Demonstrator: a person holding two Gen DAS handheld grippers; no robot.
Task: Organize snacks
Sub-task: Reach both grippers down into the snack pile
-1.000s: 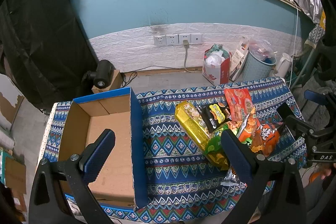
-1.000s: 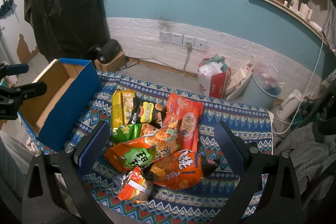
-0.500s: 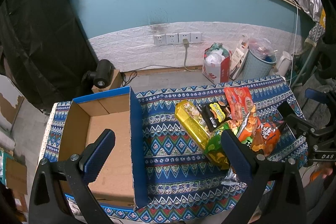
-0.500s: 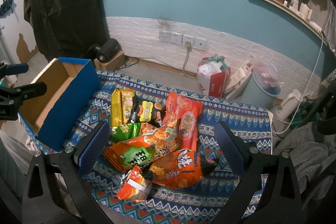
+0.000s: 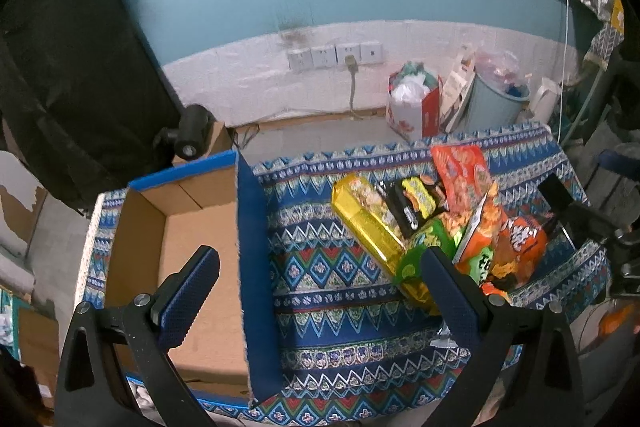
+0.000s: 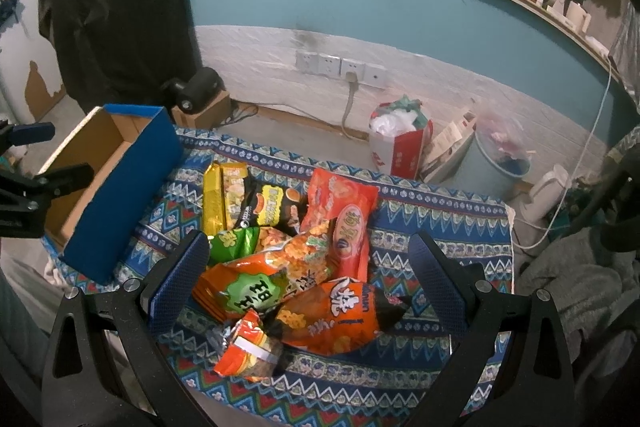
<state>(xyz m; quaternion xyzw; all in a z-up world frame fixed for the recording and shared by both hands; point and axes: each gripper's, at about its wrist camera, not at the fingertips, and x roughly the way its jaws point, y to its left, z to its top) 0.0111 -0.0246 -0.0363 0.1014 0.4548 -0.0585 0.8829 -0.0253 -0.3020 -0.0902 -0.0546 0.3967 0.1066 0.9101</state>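
On top of a table with a blue patterned cloth [image 6: 440, 227] lay a heap of snack bags. A cardboard box [image 5: 192, 235] with blue outside walls sat at the left end of the cloth, and its inside looked bare. The heap was well apart from the box, toward the right end.

The left gripper [image 5: 320, 279] hung above the cloth between the box and the heap. Its two fingers were spread wide with nothing between them. One blue pad [image 5: 188, 295] sat in front of the box floor.

The right gripper [image 6: 308, 271] hung over the heap, also spread wide and holding nothing. Under it lay an orange bag with a green circle [image 6: 260, 287], a big orange bag [image 6: 336, 315] and a small orange packet [image 6: 248, 347] nearest the camera. Farther back were a long red bag [image 6: 344, 219], a black and yellow bag [image 6: 272, 207], a yellow bag [image 6: 222, 195] and a green bag [image 6: 234, 243]. The bags touched and partly covered each other.
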